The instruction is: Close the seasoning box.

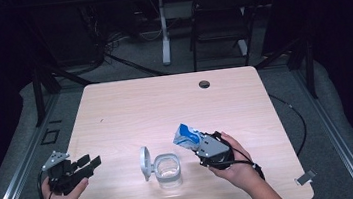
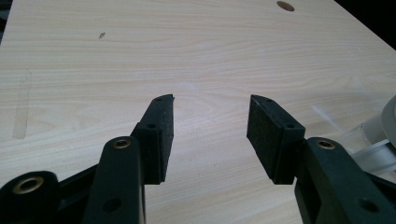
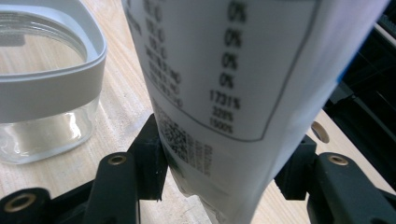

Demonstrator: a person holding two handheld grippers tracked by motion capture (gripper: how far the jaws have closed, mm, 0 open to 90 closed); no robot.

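Note:
A clear glass jar (image 1: 167, 170) with a grey rim stands near the table's front edge, its grey lid (image 1: 145, 163) hinged open to its left. My right gripper (image 1: 197, 141) is shut on a blue and white packet (image 1: 186, 135), held in the air just right of the jar. In the right gripper view the packet (image 3: 219, 70) shows a printed label between the jaws, and the jar (image 3: 44, 79) sits to the left. My left gripper (image 1: 91, 161) hovers open at the table's front left corner. Its jaws (image 2: 210, 135) hold nothing, over bare wood.
The light wooden table (image 1: 165, 106) has a cable hole (image 1: 204, 83) at the back. A black chair (image 1: 218, 19) and a table leg stand behind it. A small grey clip (image 1: 304, 178) lies at the front right corner.

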